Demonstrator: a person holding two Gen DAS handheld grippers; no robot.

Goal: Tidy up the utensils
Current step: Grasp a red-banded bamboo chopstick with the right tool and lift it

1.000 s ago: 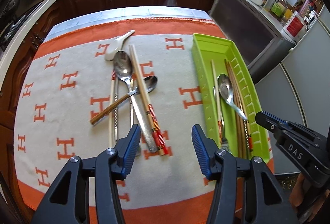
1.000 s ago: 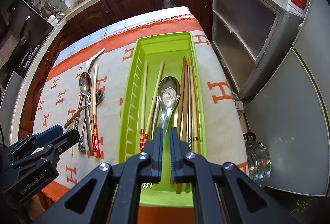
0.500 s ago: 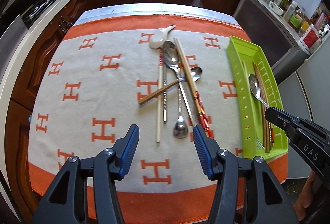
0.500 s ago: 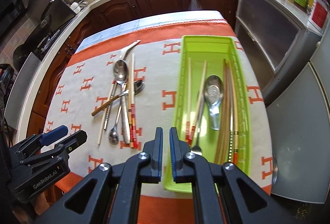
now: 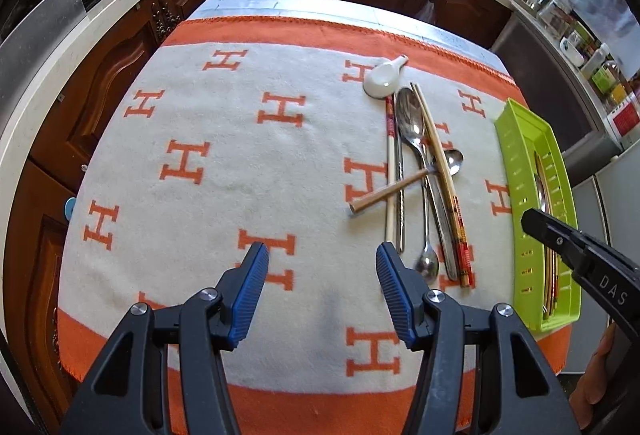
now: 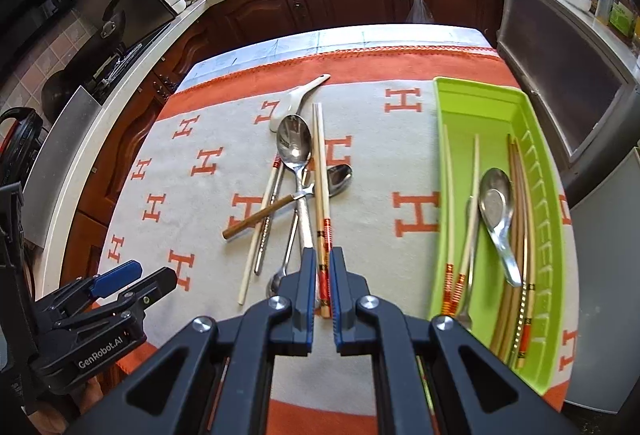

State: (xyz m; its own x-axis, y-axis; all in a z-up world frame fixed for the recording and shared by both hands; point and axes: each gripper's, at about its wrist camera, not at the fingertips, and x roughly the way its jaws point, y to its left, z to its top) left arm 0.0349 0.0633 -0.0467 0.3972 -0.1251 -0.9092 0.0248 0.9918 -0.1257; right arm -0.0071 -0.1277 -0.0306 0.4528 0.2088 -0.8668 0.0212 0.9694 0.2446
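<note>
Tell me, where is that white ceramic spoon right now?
In both wrist views the white ceramic spoon lies on the cloth at the far end of the utensil pile, beside the big metal spoon's bowl.

The right hand-held gripper (image 6: 322,295) hangs with its jaws nearly together and nothing between them, above the near ends of a heap of loose utensils on the orange-and-white cloth (image 6: 192,203) that covers the worktop. That heap holds a large metal spoon (image 6: 295,147), a white ceramic spoon (image 6: 294,99) and red-banded chopsticks (image 6: 322,195) (several pieces crossing). To the right the green tray (image 6: 544,219) carries chopsticks and a metal spoon (image 6: 496,203), and the left hand-held gripper (image 6: 132,281) shows at lower left.
</note>
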